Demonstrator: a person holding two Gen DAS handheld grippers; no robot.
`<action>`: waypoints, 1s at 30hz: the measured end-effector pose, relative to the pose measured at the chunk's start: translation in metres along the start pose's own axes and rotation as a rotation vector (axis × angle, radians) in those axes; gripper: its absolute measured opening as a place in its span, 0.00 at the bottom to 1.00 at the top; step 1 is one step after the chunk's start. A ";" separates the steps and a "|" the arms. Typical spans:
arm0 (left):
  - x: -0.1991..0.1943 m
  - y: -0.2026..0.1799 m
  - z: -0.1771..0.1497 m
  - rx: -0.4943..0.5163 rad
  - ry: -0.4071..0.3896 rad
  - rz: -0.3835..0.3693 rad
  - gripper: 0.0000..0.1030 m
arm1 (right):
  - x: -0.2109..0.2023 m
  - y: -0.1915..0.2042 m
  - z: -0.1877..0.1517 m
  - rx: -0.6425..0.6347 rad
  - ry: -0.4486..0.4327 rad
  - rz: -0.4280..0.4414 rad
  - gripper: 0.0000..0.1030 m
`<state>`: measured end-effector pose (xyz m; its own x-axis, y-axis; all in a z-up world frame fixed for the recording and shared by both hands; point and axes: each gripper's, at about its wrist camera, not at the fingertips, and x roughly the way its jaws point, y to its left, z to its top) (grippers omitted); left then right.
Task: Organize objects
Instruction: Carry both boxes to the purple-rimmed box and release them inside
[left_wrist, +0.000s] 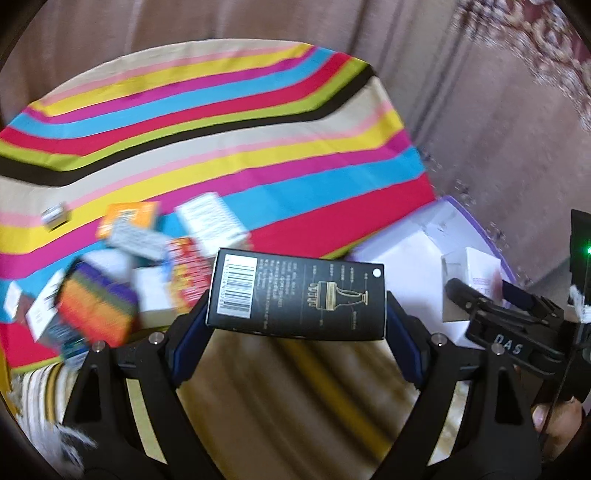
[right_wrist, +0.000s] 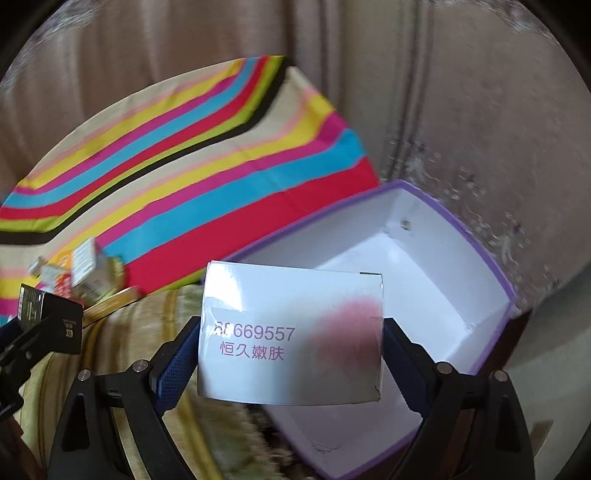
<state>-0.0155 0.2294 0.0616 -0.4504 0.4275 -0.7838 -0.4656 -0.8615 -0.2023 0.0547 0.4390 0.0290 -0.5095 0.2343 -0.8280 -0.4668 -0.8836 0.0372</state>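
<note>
Our left tongs (left_wrist: 295, 314) clamp a black box (left_wrist: 295, 295) above the striped cloth (left_wrist: 221, 129). Our right tongs (right_wrist: 290, 339) grip a white box (right_wrist: 290, 332) over the open purple bin (right_wrist: 424, 258). Other boxes (left_wrist: 110, 280) lie heaped on the cloth.

My right gripper (right_wrist: 291, 347) clamps a white carton (right_wrist: 291, 332) above the near left corner of the open purple-rimmed box (right_wrist: 495, 266); striped cloth (right_wrist: 184, 166) lies beyond.
</note>
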 end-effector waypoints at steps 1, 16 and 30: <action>0.004 -0.005 0.002 0.010 0.006 -0.011 0.85 | 0.001 -0.005 -0.001 0.019 0.002 -0.009 0.91; 0.043 -0.062 0.028 0.064 0.063 -0.291 0.95 | 0.010 -0.045 -0.014 0.208 0.013 -0.008 1.00; 0.022 -0.036 0.017 -0.011 0.009 -0.239 0.95 | 0.014 -0.028 -0.011 0.141 0.024 0.115 1.00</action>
<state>-0.0212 0.2746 0.0618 -0.3214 0.6168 -0.7185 -0.5500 -0.7393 -0.3885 0.0686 0.4623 0.0099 -0.5483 0.1237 -0.8270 -0.5038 -0.8382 0.2087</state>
